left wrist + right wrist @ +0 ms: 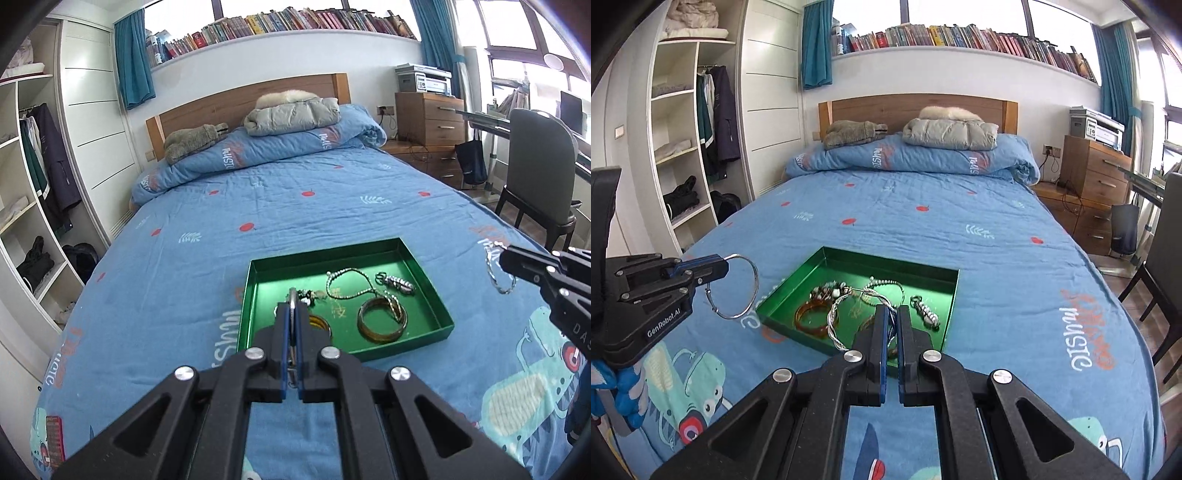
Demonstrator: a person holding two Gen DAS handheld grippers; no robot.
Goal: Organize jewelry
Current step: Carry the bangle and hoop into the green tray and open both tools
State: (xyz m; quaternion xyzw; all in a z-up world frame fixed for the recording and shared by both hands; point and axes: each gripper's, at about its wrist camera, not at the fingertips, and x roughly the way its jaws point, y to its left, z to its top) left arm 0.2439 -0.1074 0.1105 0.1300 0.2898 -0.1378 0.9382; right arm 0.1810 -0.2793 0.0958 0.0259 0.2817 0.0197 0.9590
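At left of the right wrist view, the left gripper [726, 263] pinches a thin, smooth silver wire hoop [735, 286]. At lower centre, the right gripper [892, 314] clamps a twisted silver rope bangle [834, 319] above the shallow glossy green rectangular tray [857, 254], which holds amber bangles [810, 319] and beaded strands on the blue quilted bedspread [960, 229].
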